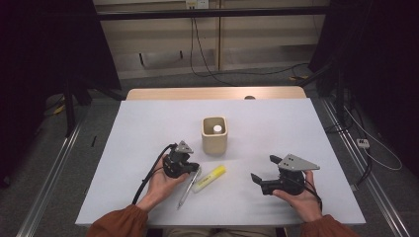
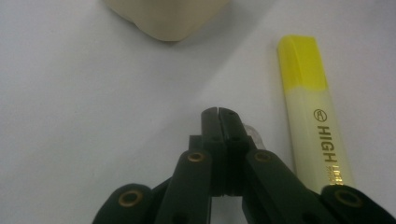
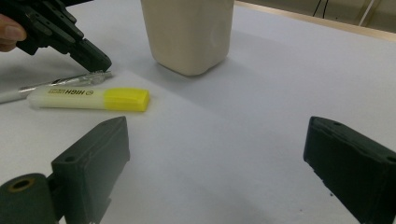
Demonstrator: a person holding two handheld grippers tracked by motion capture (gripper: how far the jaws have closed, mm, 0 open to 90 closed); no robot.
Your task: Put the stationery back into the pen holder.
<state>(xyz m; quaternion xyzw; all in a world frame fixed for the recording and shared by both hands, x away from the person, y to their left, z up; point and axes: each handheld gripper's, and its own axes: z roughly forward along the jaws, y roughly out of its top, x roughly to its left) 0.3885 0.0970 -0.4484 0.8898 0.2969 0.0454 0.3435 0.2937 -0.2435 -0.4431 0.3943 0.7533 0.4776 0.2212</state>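
Step in hand looks like pickup: left gripper (image 2: 218, 113), lower centre of its view, is clenched on the slim clear-capped silver pen (image 1: 189, 186), beside the yellow highlighter marker (image 1: 209, 177). Right gripper (image 1: 263, 170) idles released. Next: lift toward the beige square holder cup (image 1: 214, 135).

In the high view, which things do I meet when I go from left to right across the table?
Left tool → pen → yellow highlighter → right tool. The beige cup stands farther back, above the highlighter, so I leave it out of the order.
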